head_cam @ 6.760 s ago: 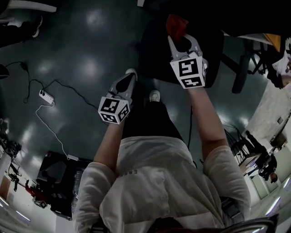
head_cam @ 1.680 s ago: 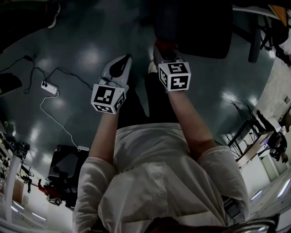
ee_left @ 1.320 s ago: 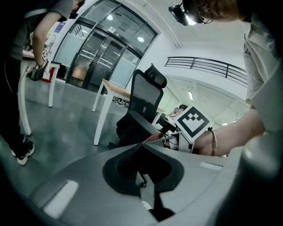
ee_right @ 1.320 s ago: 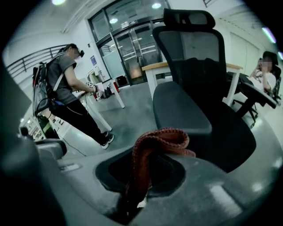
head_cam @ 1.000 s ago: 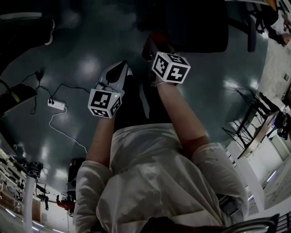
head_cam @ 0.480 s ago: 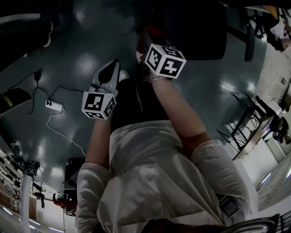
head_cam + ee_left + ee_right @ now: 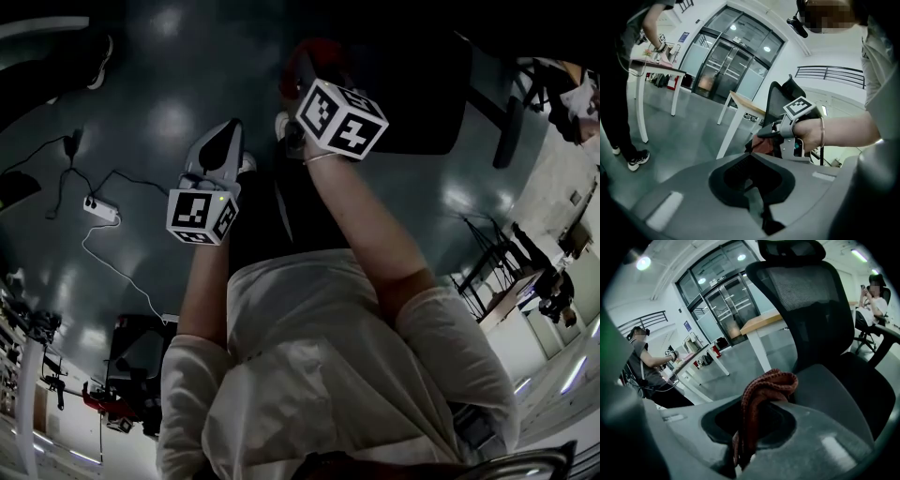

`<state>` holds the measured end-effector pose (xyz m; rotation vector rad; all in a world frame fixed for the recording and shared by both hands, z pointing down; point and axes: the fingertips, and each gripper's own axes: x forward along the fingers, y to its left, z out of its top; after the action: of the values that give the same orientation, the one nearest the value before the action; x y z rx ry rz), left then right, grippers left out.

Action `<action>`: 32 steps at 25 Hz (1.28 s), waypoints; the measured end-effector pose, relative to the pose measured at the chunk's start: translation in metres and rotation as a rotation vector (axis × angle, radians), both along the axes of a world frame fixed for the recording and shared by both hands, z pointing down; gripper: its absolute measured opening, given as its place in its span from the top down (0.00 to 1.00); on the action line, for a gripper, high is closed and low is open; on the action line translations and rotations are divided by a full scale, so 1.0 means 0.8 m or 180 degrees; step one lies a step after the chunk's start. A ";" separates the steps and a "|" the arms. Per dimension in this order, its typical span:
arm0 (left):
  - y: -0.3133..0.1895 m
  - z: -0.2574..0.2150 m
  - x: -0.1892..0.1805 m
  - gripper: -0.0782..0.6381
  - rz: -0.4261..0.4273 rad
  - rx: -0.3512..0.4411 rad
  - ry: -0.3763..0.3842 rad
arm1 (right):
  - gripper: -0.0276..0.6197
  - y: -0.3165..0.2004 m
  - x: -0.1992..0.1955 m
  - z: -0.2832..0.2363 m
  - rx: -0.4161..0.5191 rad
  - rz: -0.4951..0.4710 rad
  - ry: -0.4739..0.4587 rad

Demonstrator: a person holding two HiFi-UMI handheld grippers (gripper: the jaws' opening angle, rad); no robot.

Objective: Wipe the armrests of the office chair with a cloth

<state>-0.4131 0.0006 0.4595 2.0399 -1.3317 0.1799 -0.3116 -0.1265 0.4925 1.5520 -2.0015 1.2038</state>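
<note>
In the right gripper view, the black mesh office chair [image 7: 806,310] stands just ahead, its seat [image 7: 843,385] below and one armrest [image 7: 887,336] at the far right. My right gripper [image 7: 774,400] is shut on a red-brown cloth [image 7: 764,387], which bunches up above the jaws. In the head view the right gripper [image 7: 298,73] holds the cloth [image 7: 317,52] beside the chair [image 7: 412,89], left of its seat. My left gripper [image 7: 218,150] hangs lower left over the floor, shut and holding nothing. The left gripper view shows its closed jaws [image 7: 750,155] and the right gripper [image 7: 785,133] beyond.
A power strip [image 7: 98,208] with cables lies on the dark floor at the left. A white table [image 7: 740,105] stands near the chair. One person [image 7: 618,89] stands at the left, another [image 7: 875,294] sits behind the chair, and a third [image 7: 644,364] stands further off.
My right gripper with the cloth has swung from over the chair's seat to its left side. The left gripper has stayed low and shut.
</note>
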 end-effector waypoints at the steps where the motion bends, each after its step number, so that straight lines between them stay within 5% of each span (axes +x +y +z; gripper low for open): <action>1: -0.005 -0.001 0.003 0.87 -0.0009 0.0008 0.0000 | 0.88 -0.012 0.001 -0.006 0.0070 -0.0001 -0.0011; 7: -0.023 -0.012 0.012 0.87 -0.0078 0.0026 -0.0018 | 0.88 -0.078 0.008 -0.084 0.0854 -0.0508 0.0285; 14: -0.060 -0.026 0.046 0.87 -0.0049 0.0116 0.0014 | 0.88 -0.132 0.111 -0.105 0.1353 -0.1200 0.1240; 17: -0.068 -0.026 0.060 0.87 -0.0027 0.0107 0.0016 | 0.88 -0.133 0.147 -0.063 0.1112 -0.1492 0.1430; 21: -0.065 -0.011 0.069 0.87 -0.0018 0.0025 0.0002 | 0.88 -0.118 0.143 -0.011 0.0653 -0.1700 0.1120; 27: -0.060 0.004 0.082 0.87 -0.0124 -0.0074 0.0083 | 0.88 -0.104 0.084 -0.003 0.0746 -0.2153 0.1139; 32: -0.063 0.007 0.092 0.87 -0.0111 -0.0050 0.0126 | 0.88 -0.084 0.042 0.001 0.0837 -0.2760 0.1538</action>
<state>-0.3393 -0.0494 0.4655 1.9958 -1.3365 0.1331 -0.2783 -0.1935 0.4936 0.7592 -2.1437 0.2118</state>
